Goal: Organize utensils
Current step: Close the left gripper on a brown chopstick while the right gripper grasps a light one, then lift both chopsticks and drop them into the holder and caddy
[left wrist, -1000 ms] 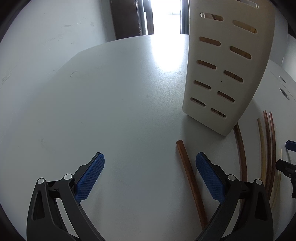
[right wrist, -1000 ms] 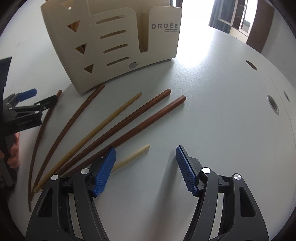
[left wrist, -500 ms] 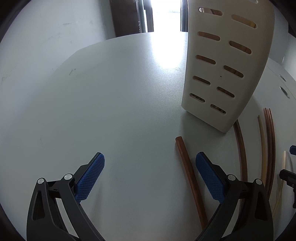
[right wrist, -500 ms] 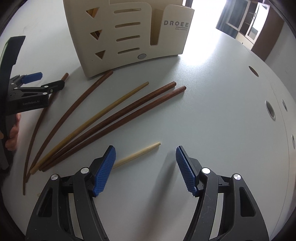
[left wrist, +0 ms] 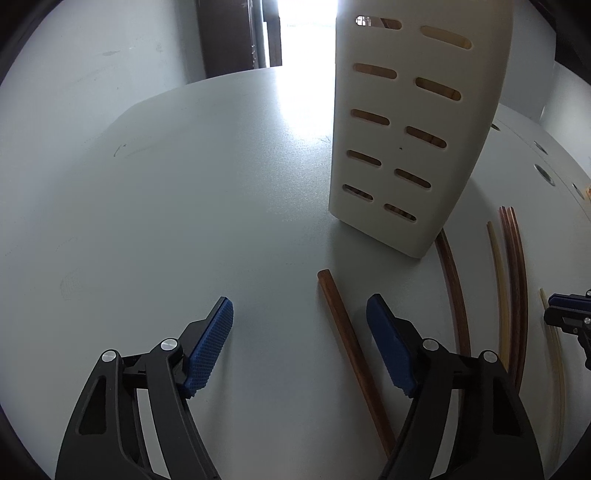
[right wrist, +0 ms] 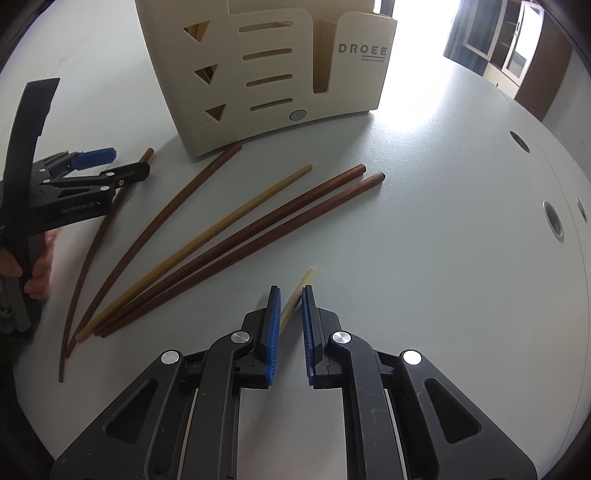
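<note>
Several chopsticks lie on the grey table in front of a cream utensil holder [right wrist: 273, 74], also in the left wrist view [left wrist: 410, 122]. My right gripper [right wrist: 291, 291] has its jaws nearly closed around a pale chopstick [right wrist: 301, 286] that lies on the table. My left gripper [left wrist: 299, 310] is open, with a brown chopstick [left wrist: 351, 347] lying between its fingers near the right one. Two dark brown chopsticks [right wrist: 258, 236], a tan one [right wrist: 229, 225] and a thin curved dark one [right wrist: 162, 218] fan out to the left.
The left gripper [right wrist: 92, 166] and the hand that holds it show at the left edge of the right wrist view. Round holes [right wrist: 552, 219] sit in the table at the right. A doorway [left wrist: 306, 33] lies beyond the table's far edge.
My right gripper has closed from wide open onto the pale chopstick. My left gripper has narrowed a little and moved slightly toward the holder.
</note>
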`<state>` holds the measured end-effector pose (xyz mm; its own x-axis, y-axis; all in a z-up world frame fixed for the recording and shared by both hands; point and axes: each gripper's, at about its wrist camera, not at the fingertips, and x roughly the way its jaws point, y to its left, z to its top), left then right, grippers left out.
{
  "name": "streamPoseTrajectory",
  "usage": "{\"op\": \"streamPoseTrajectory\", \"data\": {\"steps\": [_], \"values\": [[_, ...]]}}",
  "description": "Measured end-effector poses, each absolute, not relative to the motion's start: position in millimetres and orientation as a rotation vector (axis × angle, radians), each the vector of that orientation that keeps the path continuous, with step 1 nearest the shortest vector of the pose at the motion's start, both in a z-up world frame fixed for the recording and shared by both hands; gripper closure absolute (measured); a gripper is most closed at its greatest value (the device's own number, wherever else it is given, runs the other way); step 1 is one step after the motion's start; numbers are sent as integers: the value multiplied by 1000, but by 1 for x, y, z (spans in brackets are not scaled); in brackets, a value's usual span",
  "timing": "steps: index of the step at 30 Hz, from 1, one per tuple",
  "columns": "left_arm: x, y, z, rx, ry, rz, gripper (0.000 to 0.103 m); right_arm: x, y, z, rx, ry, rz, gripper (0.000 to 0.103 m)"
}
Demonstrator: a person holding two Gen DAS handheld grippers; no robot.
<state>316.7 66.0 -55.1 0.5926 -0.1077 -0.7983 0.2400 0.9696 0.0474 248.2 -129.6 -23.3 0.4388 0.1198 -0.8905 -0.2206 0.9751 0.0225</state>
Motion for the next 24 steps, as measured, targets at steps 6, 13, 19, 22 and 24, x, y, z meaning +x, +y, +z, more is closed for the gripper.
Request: {"op": "streamPoseTrajectory", "data": {"steps": [6, 13, 19, 22, 24], "values": [[308, 51, -51, 177, 929, -262, 73, 254, -135, -25, -117, 1097, 206, 94], [302, 43, -50, 176, 934, -283, 96, 256, -140, -25, -91, 1079, 191, 94], [299, 45, -45, 145, 942, -303, 96, 258, -146, -25, -36, 1073, 187, 98], [301, 53, -41, 105, 940, -334, 96, 256, -153, -16, -5, 1029, 172, 98], [294, 56, -33, 91, 920, -338, 96, 251, -156, -2, 19, 958, 177, 98]]}}
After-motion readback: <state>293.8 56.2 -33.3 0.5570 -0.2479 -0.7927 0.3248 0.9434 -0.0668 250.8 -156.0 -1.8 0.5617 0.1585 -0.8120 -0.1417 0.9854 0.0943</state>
